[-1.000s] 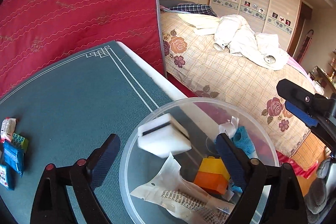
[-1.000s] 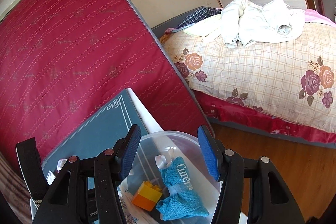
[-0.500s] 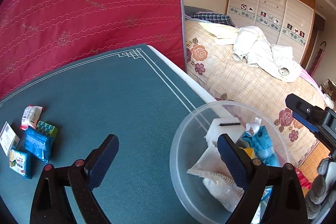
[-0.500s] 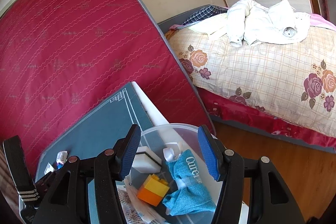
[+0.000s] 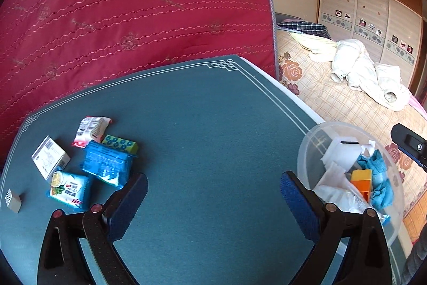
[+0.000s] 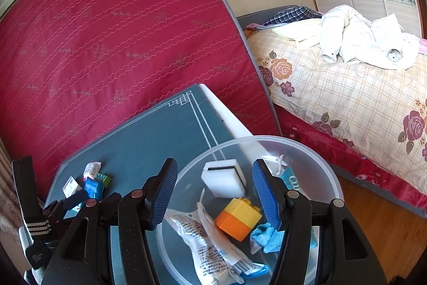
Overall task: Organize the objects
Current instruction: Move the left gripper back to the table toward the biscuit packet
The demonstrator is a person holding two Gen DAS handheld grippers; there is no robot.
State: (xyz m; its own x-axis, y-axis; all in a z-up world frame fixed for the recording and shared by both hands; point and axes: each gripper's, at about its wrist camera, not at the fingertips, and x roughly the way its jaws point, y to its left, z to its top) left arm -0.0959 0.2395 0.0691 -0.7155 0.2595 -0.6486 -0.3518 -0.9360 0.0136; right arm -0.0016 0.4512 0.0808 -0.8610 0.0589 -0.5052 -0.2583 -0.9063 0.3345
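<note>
Black gripper (image 5: 213,198), seemingly blue-padded

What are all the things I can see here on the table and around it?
Clear plastic bowl: one, table's right edge.
White sponge block: one, in bowl.
Yellow-orange toy brick: one, in bowl.
Blue cloth: one, in bowl.
White wrapper: one, in bowl.
Small packets: about four, blue, green, white-red, table's left.
White box: one, beside packets.
Table: teal top.
Mattress: red, upright behind.
Bed: floral cover, white clothes.
Left gripper: opening, empty.
Right gripper: opening, empty, over bowl.
</note>
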